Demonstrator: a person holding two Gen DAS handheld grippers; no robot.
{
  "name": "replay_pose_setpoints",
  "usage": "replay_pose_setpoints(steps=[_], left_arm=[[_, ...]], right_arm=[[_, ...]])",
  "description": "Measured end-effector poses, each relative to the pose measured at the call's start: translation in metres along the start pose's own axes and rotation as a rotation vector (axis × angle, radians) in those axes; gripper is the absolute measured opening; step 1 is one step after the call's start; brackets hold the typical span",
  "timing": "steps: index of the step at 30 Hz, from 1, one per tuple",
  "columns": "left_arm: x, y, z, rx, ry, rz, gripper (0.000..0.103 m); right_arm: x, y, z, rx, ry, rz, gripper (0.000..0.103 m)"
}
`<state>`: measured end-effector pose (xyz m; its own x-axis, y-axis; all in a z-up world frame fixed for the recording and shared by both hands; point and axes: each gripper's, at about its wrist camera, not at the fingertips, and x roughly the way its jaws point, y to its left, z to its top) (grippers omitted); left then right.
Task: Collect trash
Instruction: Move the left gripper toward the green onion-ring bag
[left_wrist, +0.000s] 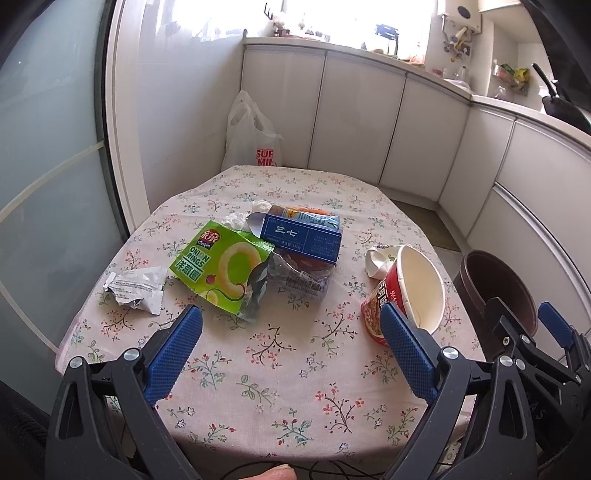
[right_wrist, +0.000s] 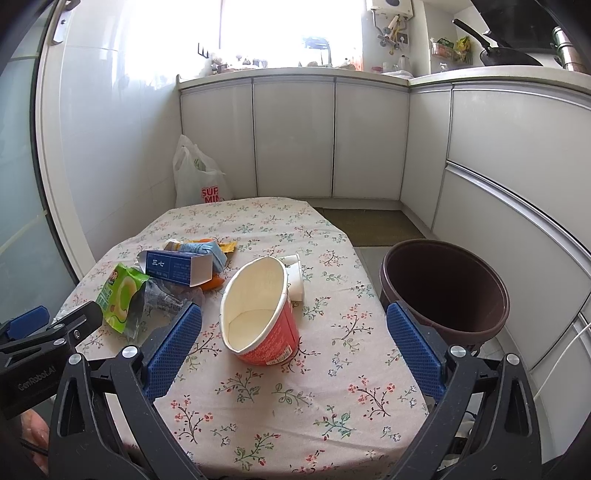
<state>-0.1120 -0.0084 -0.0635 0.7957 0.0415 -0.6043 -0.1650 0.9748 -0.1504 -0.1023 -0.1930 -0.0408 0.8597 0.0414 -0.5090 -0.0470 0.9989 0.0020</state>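
Trash lies on the floral table (left_wrist: 295, 387): a green onion-rings bag (left_wrist: 221, 266), a blue carton (left_wrist: 301, 238), a clear wrapper (left_wrist: 299, 277), a crumpled white wrapper (left_wrist: 135, 286) and a red noodle cup (right_wrist: 258, 314) on its side. My left gripper (left_wrist: 290, 314) is open over the cloth, short of the green bag, with nothing in it. My right gripper (right_wrist: 293, 310) is open too. The noodle cup lies just ahead between its fingers, apart from both pads. A brown bin (right_wrist: 443, 291) stands beside the table's right edge.
A small crushed white cup (right_wrist: 295, 277) lies behind the noodle cup. A white shopping bag (right_wrist: 199, 181) stands on the floor beyond the table. White cabinets run along the back and right. A glass door is on the left.
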Motion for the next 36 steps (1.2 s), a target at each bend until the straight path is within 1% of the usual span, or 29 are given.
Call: replay_pose_setpoints(steps=[3,5,8,11,14,16,19,21,23,25,26,27,28,29,30,31,32,33,34,35,36], left_arm=[[0.003,0.001,0.0,-0.005,0.01,0.004,0.094],[0.006,0.003,0.0,-0.013,0.022,0.006,0.094],[0.015,0.011,0.002,-0.048,0.072,0.004,0.094],[0.033,0.021,0.002,-0.093,0.161,0.006,0.095],[0.058,0.038,0.0,-0.171,0.286,0.009,0.095],[0.074,0.051,0.001,-0.228,0.367,0.016,0.095],[0.092,0.071,0.011,-0.308,0.44,0.02,0.095],[0.099,0.086,0.026,-0.355,0.456,0.021,0.095],[0.101,0.101,0.045,-0.415,0.44,0.012,0.095],[0.104,0.12,0.07,-0.492,0.412,-0.028,0.095],[0.106,0.125,0.08,-0.512,0.402,-0.045,0.096],[0.111,0.13,0.094,-0.504,0.392,-0.06,0.096],[0.116,0.13,0.103,-0.47,0.388,-0.068,0.096],[0.122,0.127,0.112,-0.415,0.388,-0.083,0.096],[0.133,0.122,0.117,-0.331,0.436,-0.08,0.096],[0.14,0.122,0.117,-0.294,0.477,-0.043,0.096],[0.145,0.122,0.113,-0.276,0.503,0.009,0.096],[0.148,0.122,0.109,-0.28,0.512,0.022,0.096],[0.153,0.125,0.099,-0.309,0.53,0.024,0.096],[0.157,0.13,0.09,-0.356,0.546,0.022,0.096],[0.162,0.138,0.077,-0.443,0.567,0.008,0.096]], right_arm=[[0.001,-0.001,0.001,0.01,0.009,0.004,0.096],[0.004,-0.004,0.003,0.036,0.036,0.022,0.096],[0.011,-0.012,0.013,0.104,0.086,0.07,0.096],[0.016,-0.02,0.031,0.197,0.125,0.139,0.096],[0.023,-0.024,0.057,0.261,0.152,0.192,0.096],[0.029,-0.028,0.072,0.292,0.151,0.227,0.096],[0.042,-0.036,0.094,0.339,0.144,0.252,0.096],[0.054,-0.042,0.103,0.355,0.145,0.248,0.096],[0.067,-0.046,0.107,0.356,0.15,0.233,0.096],[0.078,-0.053,0.105,0.36,0.158,0.233,0.096],[0.084,-0.057,0.098,0.366,0.162,0.234,0.096],[0.09,-0.061,0.092,0.37,0.167,0.233,0.096],[0.096,-0.065,0.084,0.37,0.182,0.225,0.096],[0.104,-0.067,0.078,0.369,0.218,0.211,0.096],[0.114,-0.067,0.072,0.379,0.28,0.213,0.096],[0.12,-0.067,0.07,0.395,0.313,0.239,0.096],[0.124,-0.067,0.069,0.412,0.335,0.28,0.096],[0.124,-0.066,0.069,0.414,0.335,0.295,0.096],[0.122,-0.064,0.07,0.406,0.328,0.294,0.096],[0.121,-0.062,0.071,0.394,0.319,0.289,0.096],[0.12,-0.059,0.073,0.38,0.31,0.287,0.096]])
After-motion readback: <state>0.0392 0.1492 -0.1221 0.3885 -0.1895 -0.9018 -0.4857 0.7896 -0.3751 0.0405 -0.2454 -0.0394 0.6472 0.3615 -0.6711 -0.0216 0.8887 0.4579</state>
